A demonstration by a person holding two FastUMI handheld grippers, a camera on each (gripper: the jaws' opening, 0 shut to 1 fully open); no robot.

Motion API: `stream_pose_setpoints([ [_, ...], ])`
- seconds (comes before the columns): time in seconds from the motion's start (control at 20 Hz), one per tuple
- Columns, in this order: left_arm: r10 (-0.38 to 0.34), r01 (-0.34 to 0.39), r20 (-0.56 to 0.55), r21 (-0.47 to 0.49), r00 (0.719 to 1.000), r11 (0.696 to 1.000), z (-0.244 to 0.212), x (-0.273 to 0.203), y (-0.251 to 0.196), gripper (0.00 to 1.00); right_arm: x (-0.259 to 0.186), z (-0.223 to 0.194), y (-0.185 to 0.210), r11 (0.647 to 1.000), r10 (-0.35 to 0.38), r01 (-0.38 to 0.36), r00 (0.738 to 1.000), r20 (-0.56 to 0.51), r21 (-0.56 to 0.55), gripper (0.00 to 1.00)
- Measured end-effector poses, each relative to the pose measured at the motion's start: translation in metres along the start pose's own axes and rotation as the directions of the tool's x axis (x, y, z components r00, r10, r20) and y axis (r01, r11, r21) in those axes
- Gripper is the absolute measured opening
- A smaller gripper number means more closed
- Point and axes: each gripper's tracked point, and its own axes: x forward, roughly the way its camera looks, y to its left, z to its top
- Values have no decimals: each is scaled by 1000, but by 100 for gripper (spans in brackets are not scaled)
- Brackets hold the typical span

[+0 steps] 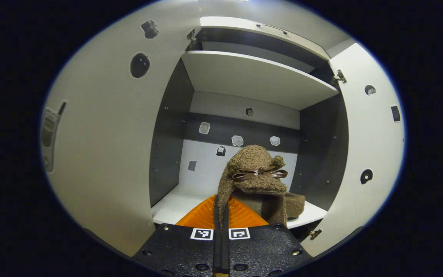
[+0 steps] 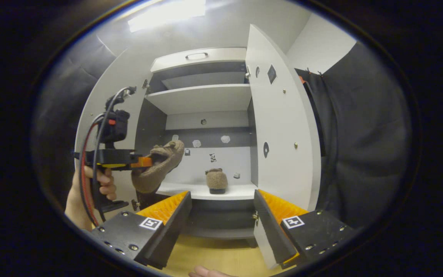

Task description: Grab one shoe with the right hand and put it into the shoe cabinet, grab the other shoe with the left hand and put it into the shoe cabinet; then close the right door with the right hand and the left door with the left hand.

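Observation:
A brown fuzzy shoe with a bow (image 1: 258, 173) hangs in front of the open shoe cabinet, my left gripper (image 1: 220, 217) shut on its edge. Behind it, a second brown shoe (image 1: 295, 205) lies on the cabinet's lower shelf (image 1: 167, 207). In the right gripper view that shelved shoe (image 2: 216, 179) sits at the middle of the lower shelf (image 2: 240, 190). There too, a hand (image 2: 100, 184) holds the left gripper (image 2: 146, 161) with the gripped shoe (image 2: 160, 165) just left of the cabinet opening. My right gripper (image 2: 221, 209) is open, holds nothing and stays back from the cabinet.
Both cabinet doors stand open: the left door (image 1: 102, 154) and the right door (image 1: 367, 154), the latter also in the right gripper view (image 2: 279, 127). An upper shelf (image 1: 252, 77) spans the cabinet. Wooden floor (image 2: 214, 254) lies below. Dark cloth wall (image 2: 360, 134) hangs on the right.

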Motion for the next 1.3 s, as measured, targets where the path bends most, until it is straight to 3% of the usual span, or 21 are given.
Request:
stream_pose_setpoints([
  [0.25,23,-25,-32,-69,999,997,-12,64,7,0,1,-3,-3,1000,-4,4,1000,-7,-2,98],
  [0.45,44,-50,-97,-62,994,997,-37,102,10,1,5,-11,-1,1000,10,-10,1000,-27,4,98],
  [0.75,42,-48,-107,-55,993,997,-53,112,10,1,8,-18,0,1000,14,-14,999,-34,-4,98],
  [0.85,72,-78,-97,-61,993,995,-52,113,13,1,10,-22,0,1000,8,-8,999,-43,-1,98],
  [1.0,78,-80,-62,-32,995,996,-48,115,12,7,8,-22,3,1000,11,-12,999,-49,-23,98],
  [1.05,102,-103,-36,-20,994,994,-45,115,18,12,8,-21,3,1000,10,-11,999,-44,-25,98],
  [1.15,107,-107,-26,0,994,994,-40,113,21,47,6,-21,4,1000,8,-9,999,-46,-23,98],
  [1.3,41,-40,-30,23,999,999,-42,98,6,98,1,-26,4,1000,8,-8,998,-64,-11,98],
])
